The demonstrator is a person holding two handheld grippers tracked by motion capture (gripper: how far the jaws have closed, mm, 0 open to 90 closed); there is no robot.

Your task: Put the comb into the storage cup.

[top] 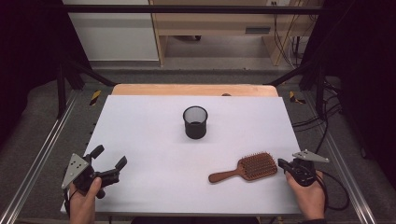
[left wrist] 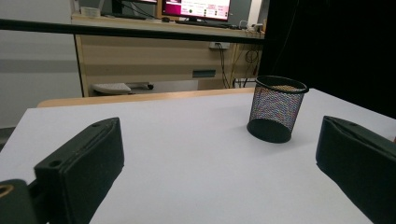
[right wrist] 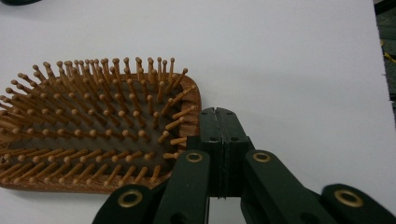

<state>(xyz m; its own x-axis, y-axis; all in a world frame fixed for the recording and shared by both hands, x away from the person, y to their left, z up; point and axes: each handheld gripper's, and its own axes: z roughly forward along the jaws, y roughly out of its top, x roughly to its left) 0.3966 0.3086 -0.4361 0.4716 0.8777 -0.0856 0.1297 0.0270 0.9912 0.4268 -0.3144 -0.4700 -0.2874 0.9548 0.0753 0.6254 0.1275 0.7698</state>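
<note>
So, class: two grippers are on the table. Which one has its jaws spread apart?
The left gripper, at the table's near left corner: its jaws stand wide apart. The right gripper, beside the hairbrush, has its jaws pressed together.

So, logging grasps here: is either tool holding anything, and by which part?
Nothing is held. The left tool is open over bare table; the right tool is shut on itself beside the hairbrush head's edge.

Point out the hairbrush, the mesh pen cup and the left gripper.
wooden hairbrush [top: 254, 165], high view, on the bristle pad of its head.
black mesh pen cup [top: 195, 122], high view, on its side wall.
left gripper [top: 110, 163], high view, in the gap midway between its open jaw tips.
</note>
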